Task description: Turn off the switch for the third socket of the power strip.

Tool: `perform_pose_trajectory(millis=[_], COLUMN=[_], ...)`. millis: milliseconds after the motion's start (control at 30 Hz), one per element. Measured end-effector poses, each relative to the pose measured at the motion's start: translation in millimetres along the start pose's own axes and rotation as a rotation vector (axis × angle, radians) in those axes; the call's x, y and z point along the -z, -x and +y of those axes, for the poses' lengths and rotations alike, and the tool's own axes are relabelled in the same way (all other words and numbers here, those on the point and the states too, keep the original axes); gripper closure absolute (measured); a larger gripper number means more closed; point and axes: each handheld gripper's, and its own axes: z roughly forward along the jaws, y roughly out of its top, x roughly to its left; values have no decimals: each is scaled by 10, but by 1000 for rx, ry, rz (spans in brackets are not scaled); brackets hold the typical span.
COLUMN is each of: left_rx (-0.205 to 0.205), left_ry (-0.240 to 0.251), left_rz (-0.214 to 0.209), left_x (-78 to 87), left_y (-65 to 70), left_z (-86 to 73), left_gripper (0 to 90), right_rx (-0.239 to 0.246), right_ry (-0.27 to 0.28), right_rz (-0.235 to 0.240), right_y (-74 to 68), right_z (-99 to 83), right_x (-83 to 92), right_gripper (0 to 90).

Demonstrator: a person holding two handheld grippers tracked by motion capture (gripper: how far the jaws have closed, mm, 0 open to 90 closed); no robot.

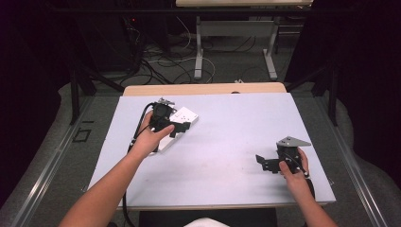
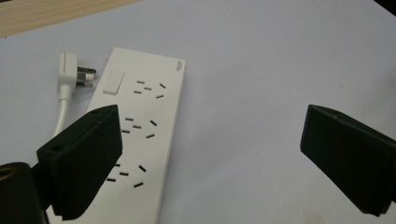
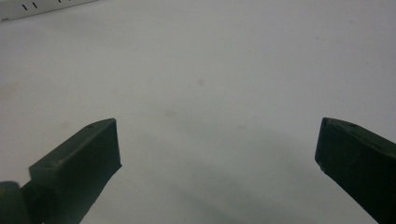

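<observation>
A: Two hand-held grippers, both with jaws spread wide and nothing between them. The left hand-held gripper (image 2: 210, 154) hovers over the near end of the white power strip (image 2: 140, 135), which lies on the far left part of the worktop (image 1: 227, 142). The right hand-held gripper (image 1: 261, 162) sits low at the near right, well apart from the strip.

B: What is the left one going for, do you think?

A: Likely the strip's body or its plug (image 2: 70, 77). The plug lies loose just beside the far end of the strip, next to the rocker switch (image 2: 112, 82), with its cord (image 2: 61, 114) running along the strip's left edge.

B: How should the grasp go?

A: In the left gripper view one jaw already stands over the strip and the other over bare worktop to the right. I'd centre the strip between them first, then close across its narrow width, away from the switch so it isn't pressed.

B: And the right one?

A: Bring it across to pinch the plug by its flat sides, prongs free, while the left steadies the strip against sliding on the smooth surface.
</observation>
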Motion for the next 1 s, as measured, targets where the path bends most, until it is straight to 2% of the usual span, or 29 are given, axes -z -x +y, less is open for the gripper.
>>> perform_pose_trajectory(millis=[200,533,833,1000], left_rx=[-3,43,70,88], left_ry=[9,22,28,53], left_rz=[0,-11,11,36], left_x=[104,277,431,468], left_y=[-22,-109,-194,-232], left_z=[-96,-262,-452,-580], left_gripper=[64,74,78,82], right_rx=[-1,0,1,0], right_ry=[0,0,0,-3], right_rz=[0,-4,-5,-2], right_y=[-3,-5,-6,-16], right_z=[0,0,0,1], right_x=[-2,2,5,2], right_gripper=[0,0,0,0])
